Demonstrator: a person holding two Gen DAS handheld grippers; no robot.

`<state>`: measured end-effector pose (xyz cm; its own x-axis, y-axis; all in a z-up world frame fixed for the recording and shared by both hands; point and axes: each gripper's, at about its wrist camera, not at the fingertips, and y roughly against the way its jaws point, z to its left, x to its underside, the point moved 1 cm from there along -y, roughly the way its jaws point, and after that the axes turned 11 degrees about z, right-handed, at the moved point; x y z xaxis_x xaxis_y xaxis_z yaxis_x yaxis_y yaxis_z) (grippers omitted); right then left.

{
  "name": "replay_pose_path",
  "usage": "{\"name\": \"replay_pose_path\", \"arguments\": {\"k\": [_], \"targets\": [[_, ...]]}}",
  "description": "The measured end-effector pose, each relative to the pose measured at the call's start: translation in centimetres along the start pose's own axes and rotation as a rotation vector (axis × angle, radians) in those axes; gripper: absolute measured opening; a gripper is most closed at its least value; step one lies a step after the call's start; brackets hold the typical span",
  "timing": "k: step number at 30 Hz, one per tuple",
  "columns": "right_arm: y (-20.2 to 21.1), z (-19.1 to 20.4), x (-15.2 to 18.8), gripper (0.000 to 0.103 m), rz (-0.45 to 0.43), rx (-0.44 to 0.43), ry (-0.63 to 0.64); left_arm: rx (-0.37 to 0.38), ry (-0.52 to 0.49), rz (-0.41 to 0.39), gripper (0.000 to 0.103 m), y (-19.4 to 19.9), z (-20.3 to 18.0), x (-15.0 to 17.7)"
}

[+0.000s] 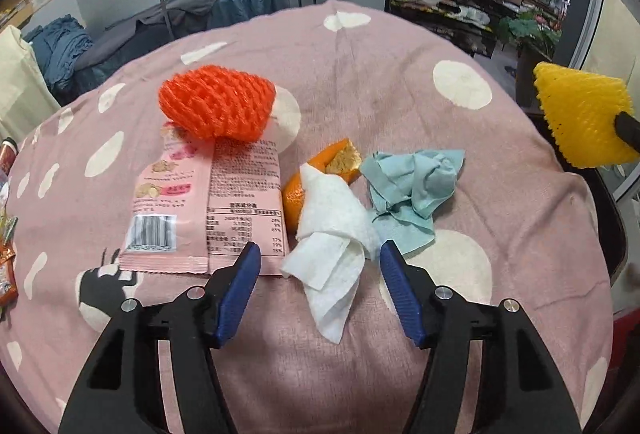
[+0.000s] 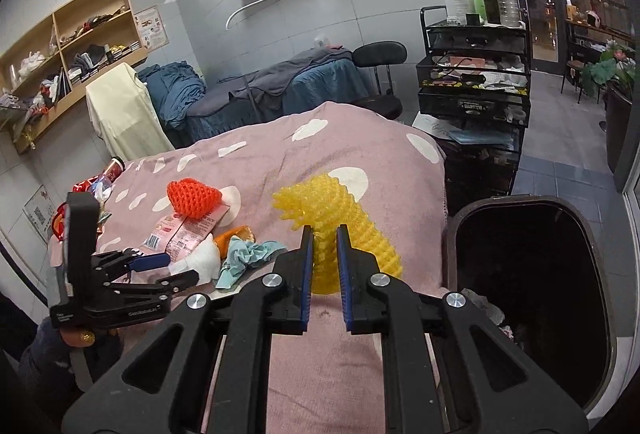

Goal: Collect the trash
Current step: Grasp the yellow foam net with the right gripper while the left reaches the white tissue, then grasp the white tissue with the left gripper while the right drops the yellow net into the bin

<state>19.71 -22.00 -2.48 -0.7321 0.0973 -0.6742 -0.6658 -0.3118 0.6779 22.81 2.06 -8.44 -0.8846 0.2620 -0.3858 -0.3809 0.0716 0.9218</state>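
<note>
On the pink spotted cloth (image 1: 380,82) lie an orange foam net (image 1: 216,106), a pink snack wrapper (image 1: 204,202), orange peel (image 1: 294,198), a white tissue (image 1: 336,234) and a crumpled blue-green tissue (image 1: 412,182). My left gripper (image 1: 320,254) is open low over the cloth. The white tissue lies between its blue pads, untouched. My right gripper (image 2: 325,232) is shut on a yellow foam net (image 2: 360,218), held above the cloth's right side; the net also shows in the left wrist view (image 1: 580,118). A dark open bin (image 2: 450,234) stands just right of the cloth.
Snack packets (image 1: 8,266) and a red can (image 2: 114,168) sit at the cloth's left edge. Behind stand a black trolley (image 2: 472,82) with bottles, a black chair (image 2: 380,54) and a bed with blue and grey covers (image 2: 280,86). Wooden shelves (image 2: 72,46) are at the left.
</note>
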Motion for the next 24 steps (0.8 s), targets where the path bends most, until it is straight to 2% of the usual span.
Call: {"name": "replay_pose_path", "arguments": {"k": [1, 2, 3, 4, 7, 11, 14, 18, 24], "targets": [[0.2, -0.1, 0.1, 0.013, -0.003, 0.001, -0.003, -0.003, -0.003, 0.015, 0.041, -0.3, -0.1, -0.2], [0.5, -0.4, 0.3, 0.013, -0.008, 0.004, -0.008, -0.009, -0.008, 0.015, 0.032, -0.3, -0.2, -0.1], [0.7, -0.6, 0.4, 0.013, -0.011, 0.006, -0.012, -0.007, -0.014, 0.004, 0.018, -0.1, -0.3, 0.0], [0.9, -0.7, 0.6, 0.013, -0.014, 0.007, -0.016, -0.001, -0.011, -0.014, 0.016, 0.4, -0.3, 0.2], [1.8, -1.8, 1.0, 0.013, -0.029, 0.011, -0.042, 0.069, 0.028, -0.090, 0.014, 2.6, -0.1, 1.1], [3.2, -3.7, 1.9, 0.013, -0.054, 0.026, -0.088, 0.073, 0.031, -0.196, 0.014, 5.9, -1.0, 2.4], [4.2, -5.2, 2.4, 0.013, -0.071, 0.051, -0.121, 0.112, 0.017, -0.254, 0.014, 8.0, -2.4, 3.4], [5.3, -7.3, 3.0, 0.013, -0.087, 0.079, -0.177, 0.162, -0.021, -0.287, 0.014, 9.2, -5.1, 3.7], [5.6, -10.9, 4.0, 0.013, -0.067, 0.125, -0.270, 0.250, -0.092, -0.269, 0.014, 8.7, -10.3, 3.4]]}}
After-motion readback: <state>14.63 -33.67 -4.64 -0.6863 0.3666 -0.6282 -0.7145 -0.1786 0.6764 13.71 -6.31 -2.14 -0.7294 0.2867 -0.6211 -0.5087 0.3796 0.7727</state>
